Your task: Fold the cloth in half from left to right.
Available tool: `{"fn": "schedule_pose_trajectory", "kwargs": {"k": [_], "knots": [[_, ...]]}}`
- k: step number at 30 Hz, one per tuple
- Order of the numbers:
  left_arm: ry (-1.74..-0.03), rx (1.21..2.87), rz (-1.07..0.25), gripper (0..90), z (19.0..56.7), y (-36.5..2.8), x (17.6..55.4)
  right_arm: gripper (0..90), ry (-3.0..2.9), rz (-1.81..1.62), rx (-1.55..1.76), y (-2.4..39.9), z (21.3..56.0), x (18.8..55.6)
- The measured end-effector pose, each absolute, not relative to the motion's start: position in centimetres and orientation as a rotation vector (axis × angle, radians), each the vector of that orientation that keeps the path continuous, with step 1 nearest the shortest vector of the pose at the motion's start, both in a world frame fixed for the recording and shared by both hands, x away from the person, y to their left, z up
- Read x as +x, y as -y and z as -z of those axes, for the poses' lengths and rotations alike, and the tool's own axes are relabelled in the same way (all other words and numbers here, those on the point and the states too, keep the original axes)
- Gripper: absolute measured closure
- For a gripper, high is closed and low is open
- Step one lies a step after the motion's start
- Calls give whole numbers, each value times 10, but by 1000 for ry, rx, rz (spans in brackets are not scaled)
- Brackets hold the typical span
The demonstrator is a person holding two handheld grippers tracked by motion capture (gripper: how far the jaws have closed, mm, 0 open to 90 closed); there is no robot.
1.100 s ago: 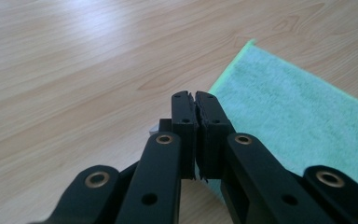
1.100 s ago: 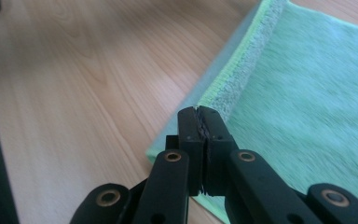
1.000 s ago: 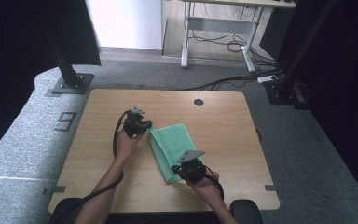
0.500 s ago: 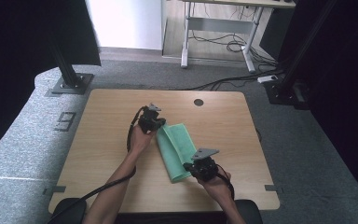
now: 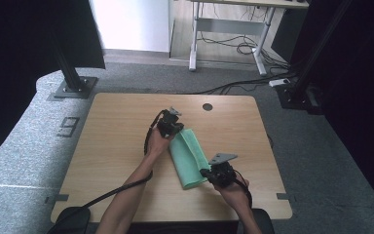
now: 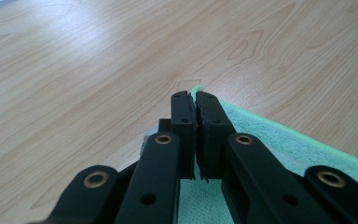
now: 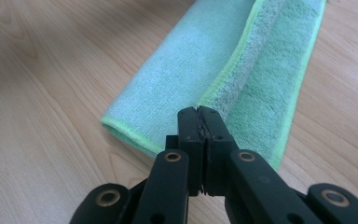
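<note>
Evidently a folding step is under way: a green cloth (image 5: 189, 157) lies folded lengthwise at the middle of the wooden surface (image 5: 107, 141). The left tool (image 5: 170, 126) sits at the cloth's upper end, the right tool (image 5: 214, 174) at its lower end. Both tools have their jaws pressed together at the cloth's edge; whether fabric is actually pinched between them is hard to tell. Next would likely come releasing or another fold.

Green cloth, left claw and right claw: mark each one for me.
green cloth (image 5: 189, 158), high view, middle of the folded top layer.
left claw (image 6: 194, 97), left gripper view, between its closed tips.
right claw (image 7: 198, 111), right gripper view, between its closed tips.
</note>
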State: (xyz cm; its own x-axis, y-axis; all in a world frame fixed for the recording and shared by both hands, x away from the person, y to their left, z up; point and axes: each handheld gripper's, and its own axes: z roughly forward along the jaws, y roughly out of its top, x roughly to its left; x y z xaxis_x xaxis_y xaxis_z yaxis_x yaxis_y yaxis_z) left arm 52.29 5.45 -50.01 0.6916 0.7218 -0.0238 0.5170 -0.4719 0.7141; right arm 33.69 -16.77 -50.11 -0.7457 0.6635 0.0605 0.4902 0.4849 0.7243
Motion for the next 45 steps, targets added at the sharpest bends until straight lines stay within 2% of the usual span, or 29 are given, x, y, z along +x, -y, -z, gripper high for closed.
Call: {"fn": "schedule_pose_trajectory", "kwargs": {"k": [13,14,17,21,27,29,34,40,45], "knots": [[-955,2198,-354,834,513,-36,533,873,-2498,-1061,1054,178,510,344],[-957,2198,-362,814,513,-36,534,873,-2496,-1057,1054,178,511,345],[-976,2182,-391,671,513,-36,534,872,-2488,-1047,1074,181,513,347],[-984,2153,-419,547,508,-38,533,862,-2480,-1036,1091,185,515,349],[-980,2116,-436,446,496,-44,532,784,-2464,-1001,1126,192,520,353],[-981,2112,-415,386,494,-46,532,769,-2456,-972,1136,194,522,354],[-957,2149,-434,350,495,-50,526,707,-2432,-941,1148,200,523,357],[-941,2145,-391,268,502,-61,507,525,-2359,-984,1141,203,517,363],[-948,2156,-385,224,514,-74,490,456,-2381,-980,1120,197,527,369]]}}
